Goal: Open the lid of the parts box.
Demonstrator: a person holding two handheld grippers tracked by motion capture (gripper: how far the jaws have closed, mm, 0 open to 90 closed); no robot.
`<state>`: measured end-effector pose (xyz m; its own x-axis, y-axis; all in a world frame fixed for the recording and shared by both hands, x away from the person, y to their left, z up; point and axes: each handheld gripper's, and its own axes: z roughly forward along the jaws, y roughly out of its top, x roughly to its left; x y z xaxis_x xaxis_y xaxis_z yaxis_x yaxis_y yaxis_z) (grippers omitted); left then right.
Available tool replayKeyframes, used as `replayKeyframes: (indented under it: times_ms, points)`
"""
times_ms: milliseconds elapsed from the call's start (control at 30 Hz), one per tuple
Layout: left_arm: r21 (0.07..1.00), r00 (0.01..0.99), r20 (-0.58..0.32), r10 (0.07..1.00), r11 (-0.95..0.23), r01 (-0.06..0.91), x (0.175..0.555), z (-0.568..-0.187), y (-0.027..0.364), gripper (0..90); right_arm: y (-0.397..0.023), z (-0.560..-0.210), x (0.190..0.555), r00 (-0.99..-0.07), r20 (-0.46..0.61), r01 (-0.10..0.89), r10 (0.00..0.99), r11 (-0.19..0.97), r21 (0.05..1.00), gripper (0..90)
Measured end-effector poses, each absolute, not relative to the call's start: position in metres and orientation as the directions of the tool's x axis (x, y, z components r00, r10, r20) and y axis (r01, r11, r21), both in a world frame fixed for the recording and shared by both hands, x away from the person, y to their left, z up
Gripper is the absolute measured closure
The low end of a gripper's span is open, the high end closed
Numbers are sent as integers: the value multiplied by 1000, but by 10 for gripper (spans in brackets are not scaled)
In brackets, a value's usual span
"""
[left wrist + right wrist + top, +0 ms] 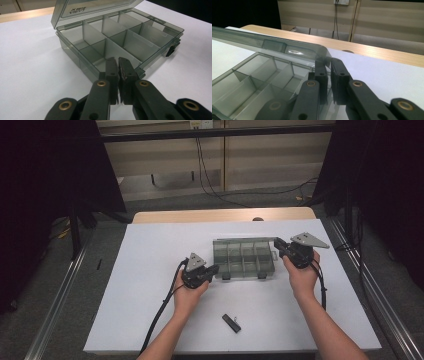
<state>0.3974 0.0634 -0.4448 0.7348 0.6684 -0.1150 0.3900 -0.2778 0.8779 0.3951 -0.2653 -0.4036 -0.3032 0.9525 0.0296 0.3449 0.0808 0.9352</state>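
On the white table (150, 320), one eight-compartment box (243, 259); left gripper (214, 270) pinches its wall, right gripper (278, 245) its lid (269, 45).

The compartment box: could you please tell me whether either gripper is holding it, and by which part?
The right gripper grips the raised lid at its corner. The left gripper pinches the compartment box by its near wall.

One marking could be made out: raised lettering moulded into the lid (95, 7) of the smoky compartment box (117, 40), seen in the left gripper view. It stood upside down and mirrored (seen through the plastic), two short lines, too blurred to read with certainty.
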Motion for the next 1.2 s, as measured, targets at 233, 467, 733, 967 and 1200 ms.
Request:
replayKeyframes:
  times_ms: [233, 467, 733, 967, 1200]
  points:
    - [880, 741, -91, 665, -294, 372, 398, -445, 63, 892, -264, -399, 402, -285, 36, 353, 958, 70, 933, 853]
    - [877, 743, -79, 664, -309, 369, 398, -444, 63, 900, -264, -397, 408, -279, 38, 354, 960, 66, 933, 859]
    - [876, 745, -71, 663, -315, 364, 398, -444, 63, 900, -263, -394, 415, -267, 34, 355, 963, 65, 932, 863]
    - [878, 746, -72, 662, -313, 363, 398, -444, 63, 900, -263, -395, 420, -258, 45, 357, 965, 52, 933, 866]
    - [878, 747, -69, 662, -315, 360, 398, -444, 62, 900, -262, -393, 427, -251, 40, 361, 967, 55, 931, 870]
